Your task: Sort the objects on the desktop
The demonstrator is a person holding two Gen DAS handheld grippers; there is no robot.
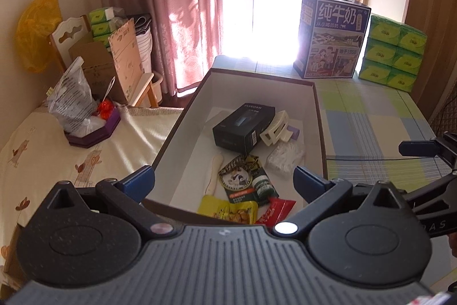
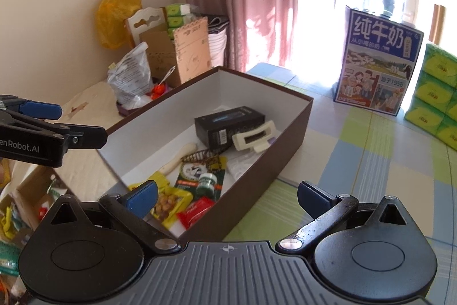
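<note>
Holding both tools above the near end of the brown box (image 2: 285,133), we keep each one spread wide with nothing between its fingers: the left gripper (image 1: 224,179) hangs over the box's near wall, the right gripper (image 2: 227,197) over its near right corner.

Inside the box, nearest us, we count two snack packets side by side, one yellow packet (image 1: 228,209) and one red packet (image 1: 275,209). Just beyond them lies one dark card (image 1: 242,176) with a single green-capped jar (image 1: 264,185) on it, and beside that, to the left, one cream handle (image 1: 213,173). To the right sits one clear plastic bag (image 1: 285,157). Farther in we see one black carton (image 1: 242,127), with one cream hair clip (image 1: 275,127) touching its right side and a small purple item (image 1: 294,133) just behind the clip.

On the checked tablecloth (image 1: 371,119) beyond the box stands one blue milk carton (image 1: 332,39), and right of it a stack of green tissue packs (image 1: 391,53), six faces showing.
</note>
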